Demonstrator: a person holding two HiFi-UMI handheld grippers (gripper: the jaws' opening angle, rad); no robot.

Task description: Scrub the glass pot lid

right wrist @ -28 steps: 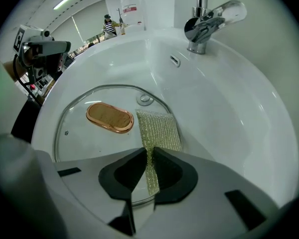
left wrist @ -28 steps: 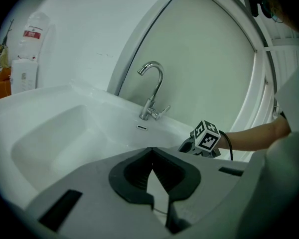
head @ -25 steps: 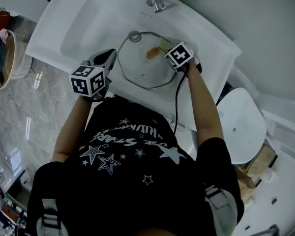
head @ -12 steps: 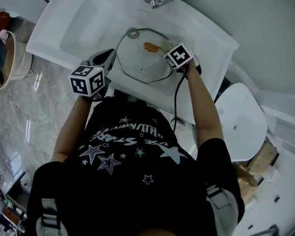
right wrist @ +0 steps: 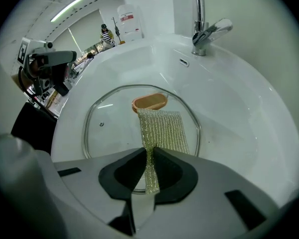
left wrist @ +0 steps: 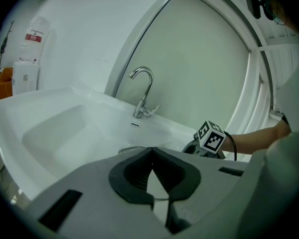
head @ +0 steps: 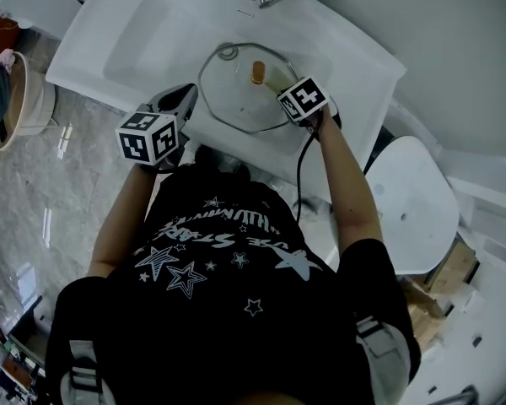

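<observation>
The glass pot lid [head: 236, 95] lies in the white sink basin [head: 135, 49], its orange knob [head: 257, 72] facing up. My right gripper [right wrist: 149, 151] is shut on a gold mesh scrubbing cloth [right wrist: 163, 128]. The cloth rests on the lid [right wrist: 109, 133] and reaches the knob [right wrist: 149, 101]. In the head view this gripper [head: 282, 89] sits over the lid's right edge. My left gripper [head: 188, 93] hovers at the sink's near rim, left of the lid. It is shut with nothing in it [left wrist: 152, 151]; the lid's rim [left wrist: 131, 149] shows just beyond it.
A chrome faucet [right wrist: 202, 14] stands behind the basin, also in the left gripper view as the faucet [left wrist: 142, 91]. The sink's flat left part [left wrist: 55, 128] holds nothing. A white stool [head: 413, 209] stands at the right and a wooden tub [head: 4, 99] on the floor at the left.
The right gripper has slid the cloth slightly toward the faucet across the lid. The orange knob now points a different way, so the lid has turned a little. The left gripper has stayed put.
</observation>
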